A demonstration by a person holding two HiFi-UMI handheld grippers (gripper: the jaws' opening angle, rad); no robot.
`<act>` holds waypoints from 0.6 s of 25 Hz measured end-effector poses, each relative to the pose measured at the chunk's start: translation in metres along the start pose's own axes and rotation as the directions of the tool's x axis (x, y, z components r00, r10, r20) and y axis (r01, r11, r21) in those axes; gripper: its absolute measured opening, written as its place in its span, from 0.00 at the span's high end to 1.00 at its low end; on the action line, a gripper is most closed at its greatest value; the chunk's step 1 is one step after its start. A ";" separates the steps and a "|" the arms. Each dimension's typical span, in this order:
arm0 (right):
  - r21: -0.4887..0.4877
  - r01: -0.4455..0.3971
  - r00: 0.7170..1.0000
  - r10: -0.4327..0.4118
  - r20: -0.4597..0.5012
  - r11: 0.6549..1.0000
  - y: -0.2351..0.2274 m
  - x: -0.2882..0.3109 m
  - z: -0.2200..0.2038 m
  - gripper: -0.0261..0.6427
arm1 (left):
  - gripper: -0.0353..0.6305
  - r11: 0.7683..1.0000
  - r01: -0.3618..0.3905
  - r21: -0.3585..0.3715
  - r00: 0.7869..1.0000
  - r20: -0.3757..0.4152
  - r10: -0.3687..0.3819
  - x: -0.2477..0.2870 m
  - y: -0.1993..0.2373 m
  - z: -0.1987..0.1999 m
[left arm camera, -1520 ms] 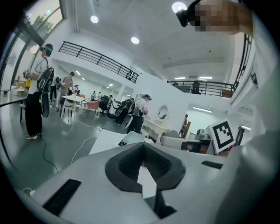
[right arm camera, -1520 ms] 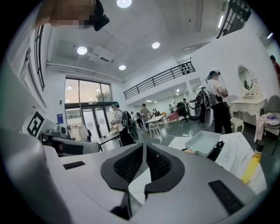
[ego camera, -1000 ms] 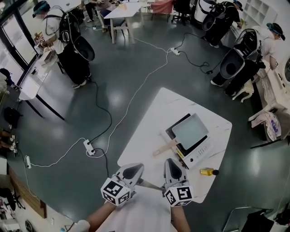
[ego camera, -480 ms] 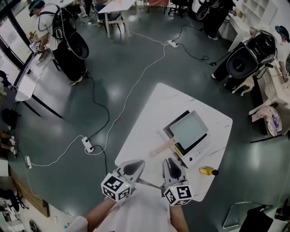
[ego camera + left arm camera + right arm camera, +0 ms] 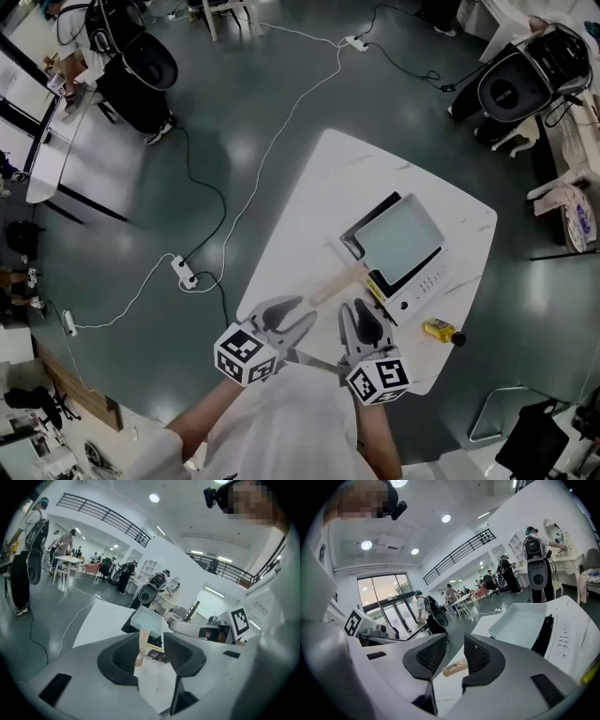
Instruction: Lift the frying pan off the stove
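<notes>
A square pale frying pan (image 5: 398, 241) sits on a white and black stove (image 5: 419, 289) on the white table (image 5: 309, 234), its wooden handle (image 5: 339, 284) pointing toward me. Both grippers hover over the table's near edge, short of the handle's end. My left gripper (image 5: 286, 323) has its jaws opening wide with nothing between them; the left gripper view shows the handle (image 5: 142, 646) and pan (image 5: 147, 620) ahead through the gap. The jaws of my right gripper (image 5: 361, 323) are opening too, narrower and empty. The right gripper view shows the handle end (image 5: 455, 668) beyond them and the pan (image 5: 520, 623) further off.
A yellow bottle (image 5: 439, 330) lies on the table right of the stove. A power strip (image 5: 184, 272) and cables run over the dark floor to the left. People with round black equipment stand at other tables at the far left and far right.
The left jaws have spread from shut to wide apart, and the right jaws have parted slightly. The head view has shifted, so the table sits a little higher and closer.
</notes>
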State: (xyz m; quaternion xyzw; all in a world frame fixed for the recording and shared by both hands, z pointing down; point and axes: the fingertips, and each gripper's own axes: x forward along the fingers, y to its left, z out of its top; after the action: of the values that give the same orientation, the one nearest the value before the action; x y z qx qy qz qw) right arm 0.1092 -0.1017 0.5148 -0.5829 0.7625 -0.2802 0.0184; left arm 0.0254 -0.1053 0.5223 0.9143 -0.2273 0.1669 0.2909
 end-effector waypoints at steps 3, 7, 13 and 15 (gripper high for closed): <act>0.051 -0.001 1.000 0.002 -0.022 0.999 -0.011 0.010 -0.009 0.81 | 0.70 0.996 0.039 0.082 0.995 -0.100 -0.030 0.019 0.007 -0.009; 0.164 -0.015 0.998 0.025 -0.059 0.986 -0.025 0.024 -0.025 0.74 | 0.66 0.988 0.104 0.114 0.973 -0.217 -0.078 0.043 0.016 -0.023; 0.377 -0.020 0.993 0.062 -0.101 0.926 -0.049 0.045 -0.055 0.66 | 0.65 0.985 0.120 0.126 0.952 -0.295 -0.078 0.066 0.031 -0.039; 0.470 -0.015 0.993 0.067 -0.095 0.883 -0.057 0.050 -0.063 0.64 | 0.66 0.984 0.124 0.128 0.948 -0.309 -0.079 0.070 0.034 -0.043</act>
State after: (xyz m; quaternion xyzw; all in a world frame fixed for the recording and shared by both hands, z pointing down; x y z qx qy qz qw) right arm 0.1206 -0.1308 0.6081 -0.5290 0.6843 -0.4865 0.1231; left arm 0.0597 -0.1257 0.6018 0.9072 -0.1199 0.3057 0.2631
